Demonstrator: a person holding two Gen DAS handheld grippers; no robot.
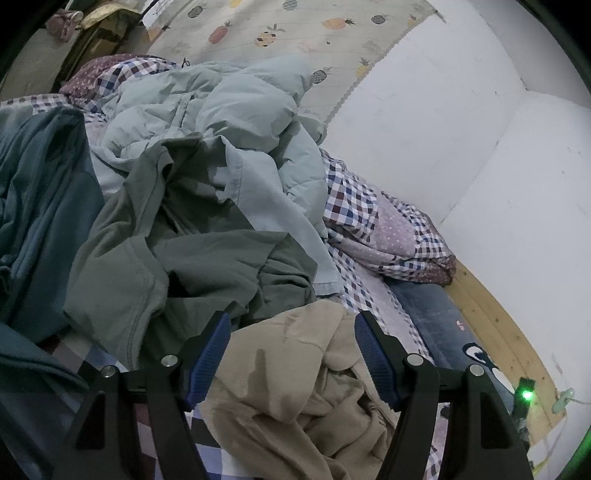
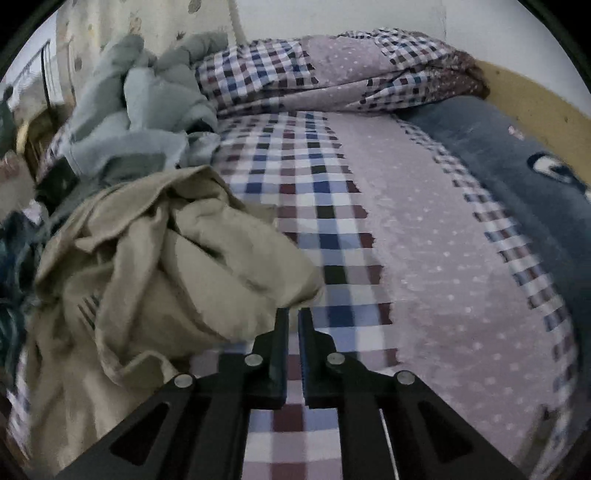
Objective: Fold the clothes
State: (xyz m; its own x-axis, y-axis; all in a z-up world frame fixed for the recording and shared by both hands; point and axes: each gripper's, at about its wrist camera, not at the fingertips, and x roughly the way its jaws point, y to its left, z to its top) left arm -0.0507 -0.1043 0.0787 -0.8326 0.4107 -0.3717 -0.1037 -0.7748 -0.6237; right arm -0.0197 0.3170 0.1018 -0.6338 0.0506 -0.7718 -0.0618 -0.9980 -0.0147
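Observation:
A crumpled beige garment (image 1: 295, 384) lies on the checked bedsheet (image 1: 373, 299). My left gripper (image 1: 293, 325) is open and hovers just above it, fingers apart on either side of a fold. In the right wrist view the beige garment (image 2: 166, 266) lies at the left. My right gripper (image 2: 293, 314) is shut, its tips at the garment's right edge; no cloth shows between the fingers. Behind lie an olive-green garment (image 1: 177, 251), a pale blue padded jacket (image 1: 229, 118) and a teal garment (image 1: 37, 206).
A folded checked quilt (image 2: 332, 70) lies at the head of the bed. A dark blue pillow (image 2: 517, 158) lies by the wooden bed frame (image 1: 495, 321). A white wall (image 1: 480, 129) runs along the bed, with a pineapple-print cloth (image 1: 280, 29) behind the pile.

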